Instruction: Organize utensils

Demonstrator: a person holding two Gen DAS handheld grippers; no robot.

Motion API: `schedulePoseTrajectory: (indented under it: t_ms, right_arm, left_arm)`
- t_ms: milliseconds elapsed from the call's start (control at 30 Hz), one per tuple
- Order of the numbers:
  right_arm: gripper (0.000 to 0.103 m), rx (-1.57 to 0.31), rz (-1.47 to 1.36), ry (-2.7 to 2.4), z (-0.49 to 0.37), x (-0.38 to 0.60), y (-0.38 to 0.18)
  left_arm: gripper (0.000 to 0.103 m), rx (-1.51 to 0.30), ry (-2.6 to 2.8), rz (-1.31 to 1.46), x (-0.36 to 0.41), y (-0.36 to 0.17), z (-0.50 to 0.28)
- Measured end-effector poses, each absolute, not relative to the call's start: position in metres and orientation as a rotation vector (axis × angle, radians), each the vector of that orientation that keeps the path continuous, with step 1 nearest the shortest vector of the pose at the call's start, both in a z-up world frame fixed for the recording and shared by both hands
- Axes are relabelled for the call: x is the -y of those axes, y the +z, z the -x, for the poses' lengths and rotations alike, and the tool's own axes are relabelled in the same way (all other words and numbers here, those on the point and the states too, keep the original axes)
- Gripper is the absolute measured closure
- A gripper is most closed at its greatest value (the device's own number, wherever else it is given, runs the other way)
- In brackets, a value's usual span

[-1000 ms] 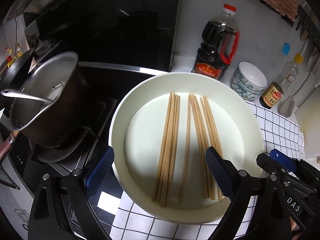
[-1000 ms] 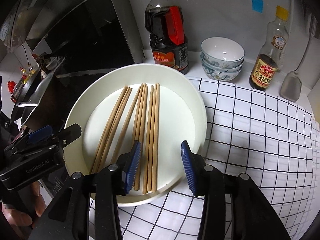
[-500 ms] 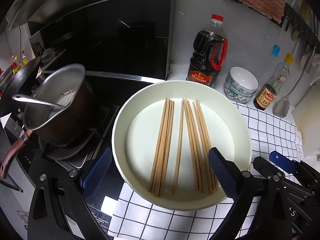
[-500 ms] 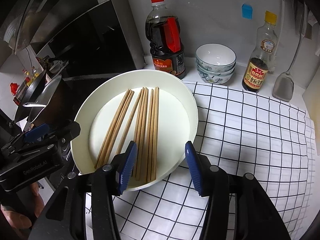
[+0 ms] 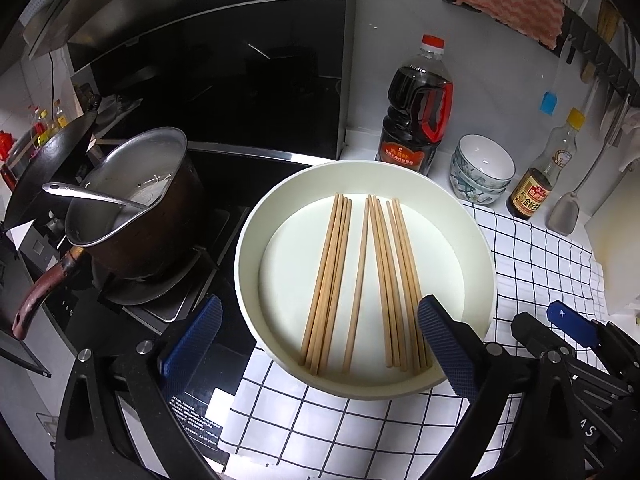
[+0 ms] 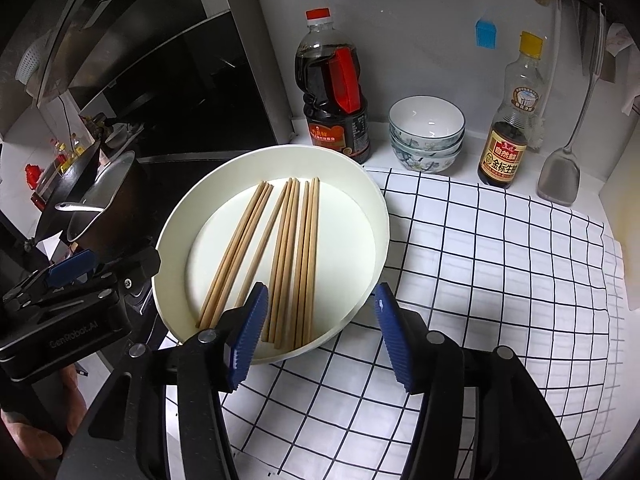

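Note:
Several wooden chopsticks [image 5: 366, 276] [image 6: 276, 256] lie side by side in a round white dish [image 5: 478, 240] [image 6: 376, 216] on the checked cloth. My left gripper [image 5: 320, 340] hangs above the dish's near rim, jaws wide open and empty. My right gripper [image 6: 320, 332] hovers over the near right rim of the dish; its jaws are opening and nothing sits between the blue pads [image 6: 250, 328]. Each gripper shows in the other's view: the right gripper [image 5: 572, 344] at lower right, the left gripper [image 6: 68, 292] at lower left.
A metal pot [image 5: 132, 208] with a ladle sits on the stove at left. Behind the dish stand a dark sauce bottle [image 6: 336, 92], stacked bowls [image 6: 426, 132], a smaller bottle [image 6: 512, 120] and a spatula [image 6: 560, 172]. The black-and-white checked cloth [image 6: 500, 280] covers the counter to the right.
Both grippers have pulled back and up from the dish, so it looks smaller. The right jaws have spread wider. The chopsticks have not moved.

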State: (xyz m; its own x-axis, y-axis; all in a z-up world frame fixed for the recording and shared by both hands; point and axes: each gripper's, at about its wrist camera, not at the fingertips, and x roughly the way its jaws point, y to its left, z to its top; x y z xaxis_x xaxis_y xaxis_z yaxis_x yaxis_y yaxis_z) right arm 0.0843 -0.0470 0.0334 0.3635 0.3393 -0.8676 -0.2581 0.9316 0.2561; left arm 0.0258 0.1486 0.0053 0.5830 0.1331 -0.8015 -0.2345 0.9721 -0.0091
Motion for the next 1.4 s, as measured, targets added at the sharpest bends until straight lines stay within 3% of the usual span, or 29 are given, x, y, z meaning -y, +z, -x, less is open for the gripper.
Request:
schedulePoseTrajectory:
  t_ms: [1400]
  right_arm:
    - [0.049, -1.127, -0.071, 0.396, -0.0781, 0.0429, 0.0387]
  left_arm:
    - [0.006, -0.909, 0.246, 0.095, -0.1472, 0.0138, -0.0157]
